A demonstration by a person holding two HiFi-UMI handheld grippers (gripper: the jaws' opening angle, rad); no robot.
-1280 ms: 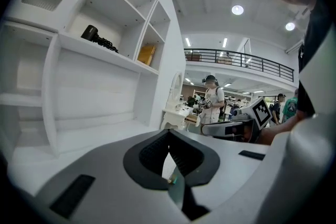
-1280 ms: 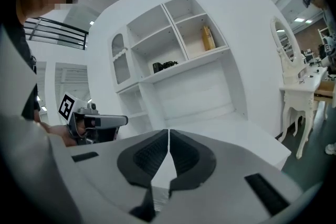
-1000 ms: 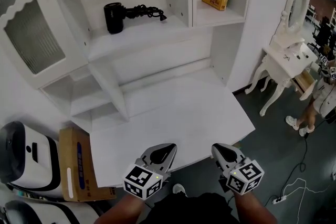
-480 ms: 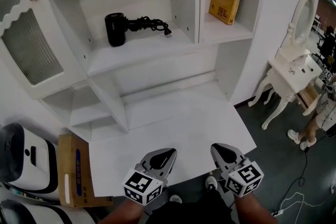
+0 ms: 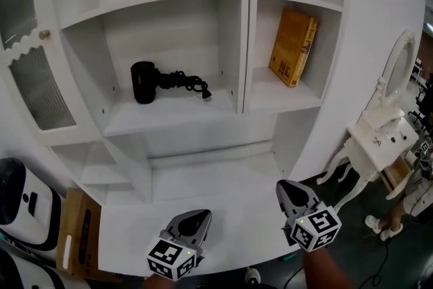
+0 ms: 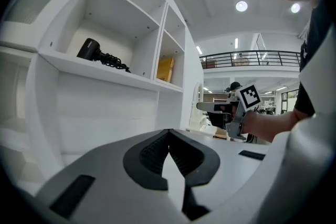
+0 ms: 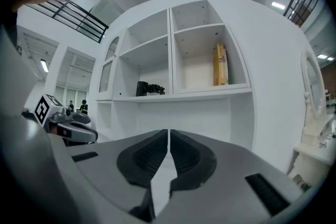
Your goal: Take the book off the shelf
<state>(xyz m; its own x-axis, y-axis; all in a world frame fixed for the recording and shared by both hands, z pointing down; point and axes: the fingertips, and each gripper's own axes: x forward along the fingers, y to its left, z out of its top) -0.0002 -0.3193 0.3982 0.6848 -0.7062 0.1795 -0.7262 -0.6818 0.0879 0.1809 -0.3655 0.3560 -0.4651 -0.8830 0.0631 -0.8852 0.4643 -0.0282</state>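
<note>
Both grippers hang low over the front edge of the white desk (image 5: 223, 189), well short of the shelving. The left gripper (image 5: 201, 215) has its jaws pressed together on nothing. The right gripper (image 5: 284, 187) is likewise closed and empty. The yellow book (image 5: 293, 46) stands on end in the right-hand shelf compartment (image 5: 281, 93), near its right wall, spine outward and so open to a pinch. A black hair dryer (image 5: 145, 81) lies in the neighbouring compartment, clear of it. Judgement: approach stage; the right gripper sits nearer and must open before reaching.
</note>
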